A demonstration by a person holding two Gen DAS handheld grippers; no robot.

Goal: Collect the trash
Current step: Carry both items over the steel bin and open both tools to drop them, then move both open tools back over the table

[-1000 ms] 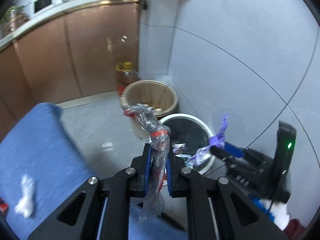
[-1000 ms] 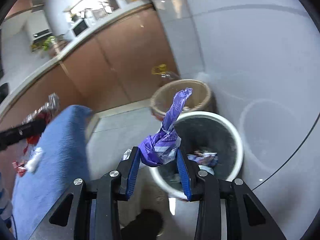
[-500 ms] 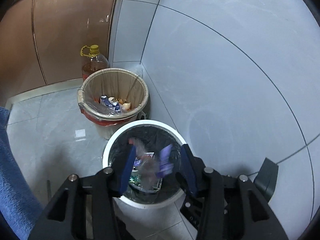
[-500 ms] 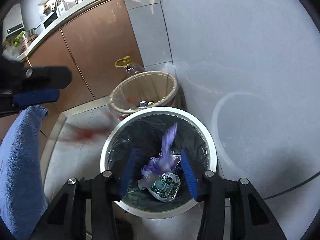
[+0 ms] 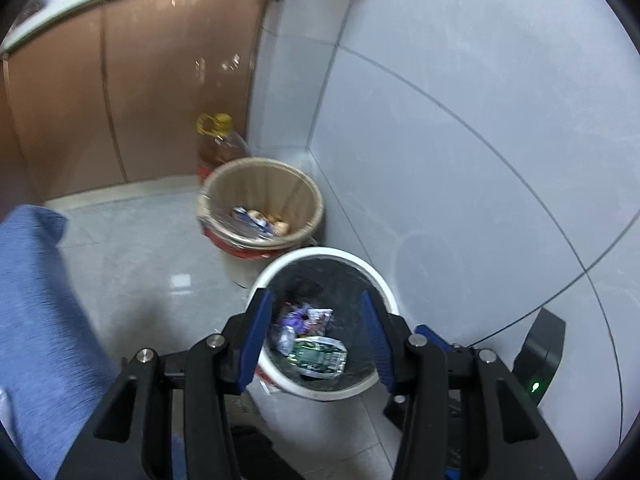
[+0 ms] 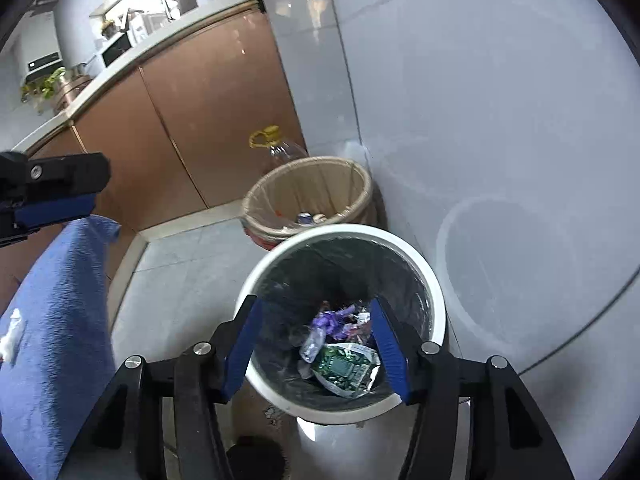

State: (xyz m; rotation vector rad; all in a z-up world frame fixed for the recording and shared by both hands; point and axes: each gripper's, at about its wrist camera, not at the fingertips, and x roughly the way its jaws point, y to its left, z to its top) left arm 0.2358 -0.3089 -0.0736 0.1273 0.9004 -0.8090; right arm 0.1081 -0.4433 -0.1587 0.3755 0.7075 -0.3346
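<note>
My left gripper (image 5: pixel 314 312) hangs open over the white bin (image 5: pixel 320 252) with nothing between its blue pads. My right gripper (image 6: pixel 316 320) is over the same white bin (image 6: pixel 340 232); its jaws are opening and hold nothing. Down in the black liner lie a purple wrapper (image 6: pixel 330 320), a clear crumpled wrapper (image 6: pixel 312 344) and a green packet (image 6: pixel 344 366). The left wrist view shows the same purple wrapper (image 5: pixel 294 318) and green packet (image 5: pixel 318 356). A white scrap (image 6: pixel 10 336) lies on the blue cloth (image 6: pixel 56 320).
A tan bin (image 5: pixel 260 200) with some rubbish stands just behind the white one, in the corner. An oil bottle (image 5: pixel 218 144) with a yellow cap is behind it, against brown cabinets (image 5: pixel 160 100). The tiled wall (image 5: pixel 440 140) runs close along the right. Blue cloth (image 5: pixel 36 320) fills the left.
A second ago the left gripper was shut on a clear and red wrapper and the right on the purple one. Both moved over the white bin and let go; the wrappers lie inside.
</note>
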